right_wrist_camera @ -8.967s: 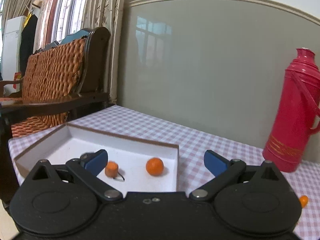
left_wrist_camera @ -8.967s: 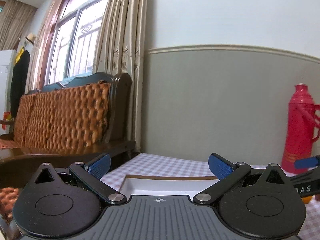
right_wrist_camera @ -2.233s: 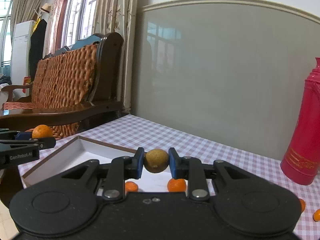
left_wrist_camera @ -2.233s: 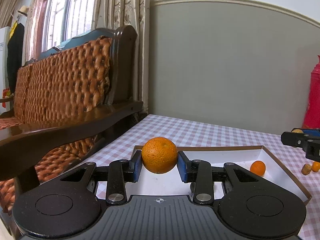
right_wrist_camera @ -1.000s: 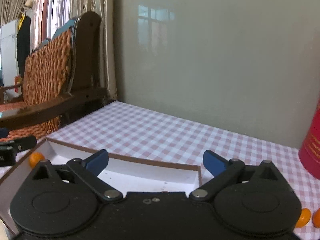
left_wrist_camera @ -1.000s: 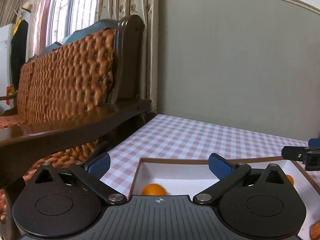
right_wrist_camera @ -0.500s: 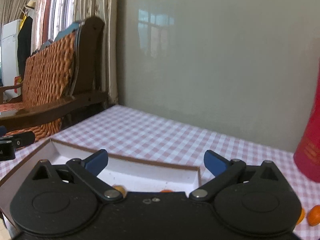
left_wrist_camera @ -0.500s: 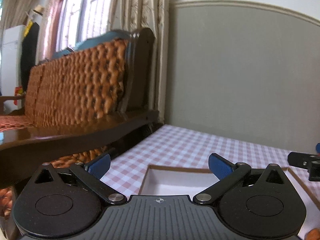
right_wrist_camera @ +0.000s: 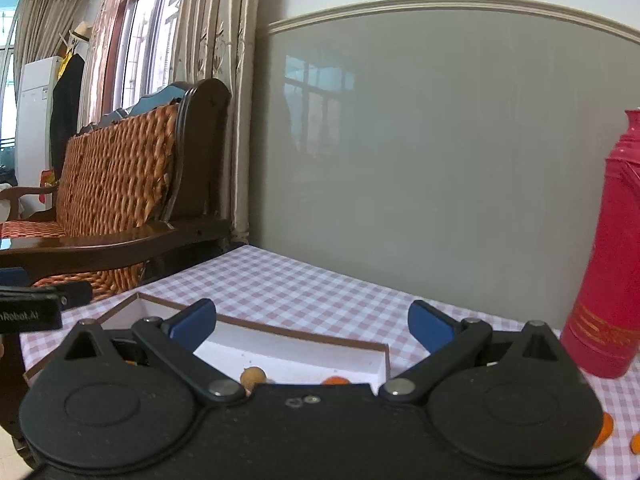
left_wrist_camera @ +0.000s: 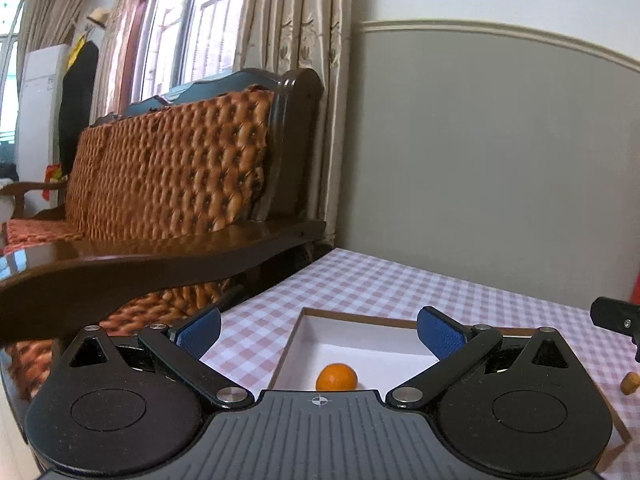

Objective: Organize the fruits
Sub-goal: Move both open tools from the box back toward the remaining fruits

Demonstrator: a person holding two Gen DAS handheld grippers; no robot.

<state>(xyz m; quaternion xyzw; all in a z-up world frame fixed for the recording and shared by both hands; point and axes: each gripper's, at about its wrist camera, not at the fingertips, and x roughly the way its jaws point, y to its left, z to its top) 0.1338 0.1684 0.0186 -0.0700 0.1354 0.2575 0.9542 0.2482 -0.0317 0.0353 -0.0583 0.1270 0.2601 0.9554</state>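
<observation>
The box (left_wrist_camera: pixel 297 332), a shallow white tray with a brown rim, sits on the checked table (left_wrist_camera: pixel 400 280) and serves as the landmark here. Both grippers hover over its near side, empty. The left gripper (left_wrist_camera: pixel 318 330) has its jaws spread wide with nothing between the blue pads, and the right gripper (right_wrist_camera: pixel 312 325) is spread just as wide, also holding nothing.

Inside the box, an orange (left_wrist_camera: pixel 336 377) lies near the left corner of the near wall. From the right wrist view, a tan fruit (right_wrist_camera: pixel 253 375) rests on the box floor toward the middle, and another small orange fruit (right_wrist_camera: pixel 335 380) peeks up toward the box's right end; both are half hidden by the gripper body. Outside the box, to its right, loose pieces (right_wrist_camera: pixel 602 430) lie on the cloth in front of the red flask (right_wrist_camera: pixel 612 260), and a small brown piece (left_wrist_camera: pixel 631 383) lies just beyond the box's right rim.

The step in hand looks like the pause between a drop and the next pick: fruit is in the box, both grippers free. The next move likely calls for the right gripper to swing away from the box toward the loose pieces, descend with jaws straddling one, and close gently, since the pieces are small and round and may roll off.
</observation>
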